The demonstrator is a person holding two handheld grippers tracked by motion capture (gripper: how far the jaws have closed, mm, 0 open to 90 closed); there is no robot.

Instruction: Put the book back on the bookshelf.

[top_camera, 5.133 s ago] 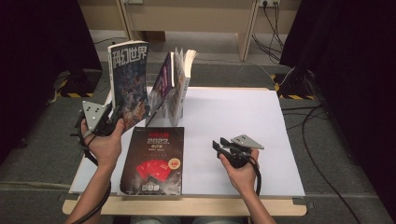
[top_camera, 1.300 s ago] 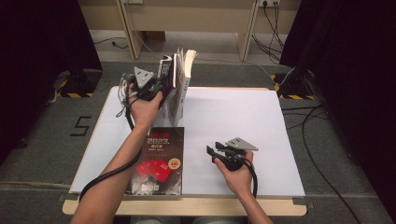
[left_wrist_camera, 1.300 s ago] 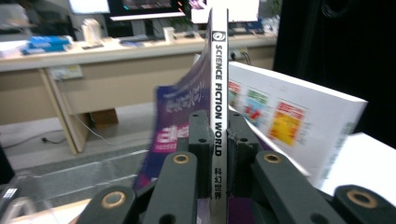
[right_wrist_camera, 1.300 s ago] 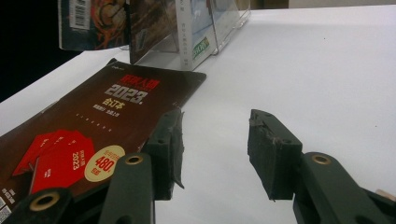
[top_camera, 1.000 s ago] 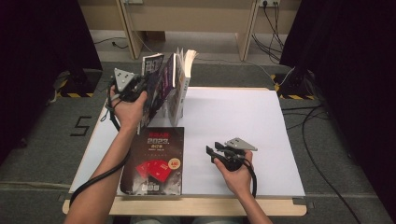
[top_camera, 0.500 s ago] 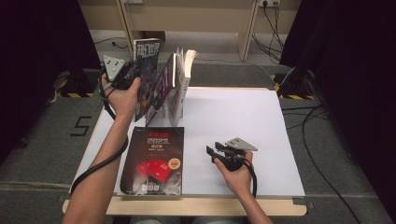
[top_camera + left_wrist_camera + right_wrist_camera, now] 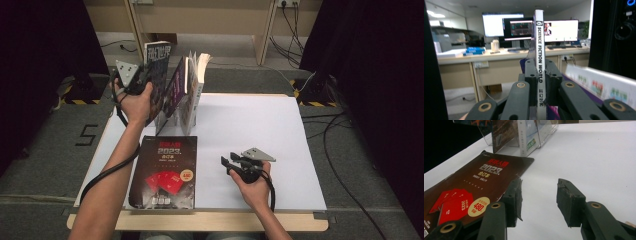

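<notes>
My left gripper (image 7: pixel 145 77) is raised over the table's back left corner and is shut on a magazine (image 7: pixel 159 65). In the left gripper view the left gripper (image 7: pixel 541 82) clamps the magazine's upright white spine (image 7: pixel 540 50), which reads SCIENCE FICTION WORLD. A dark book (image 7: pixel 165 172) with red print lies flat at the front left. My right gripper (image 7: pixel 226 164) rests low on the white table (image 7: pixel 250 125), just right of that book. Its jaws stand open with nothing between them; in its own view the right gripper (image 7: pixel 539 200) sits beside the dark book (image 7: pixel 469 187).
A clear rack (image 7: pixel 189 95) with several upright and leaning books stands at the back, just right of the held magazine; it also shows as the rack (image 7: pixel 524 135) ahead of the right gripper. Cables lie on the floor at right (image 7: pixel 340 145). Dark curtains flank the table.
My left gripper has carried the magazine from the rack up and to the left, tilting it upright. The right gripper and the flat dark book have stayed put.
</notes>
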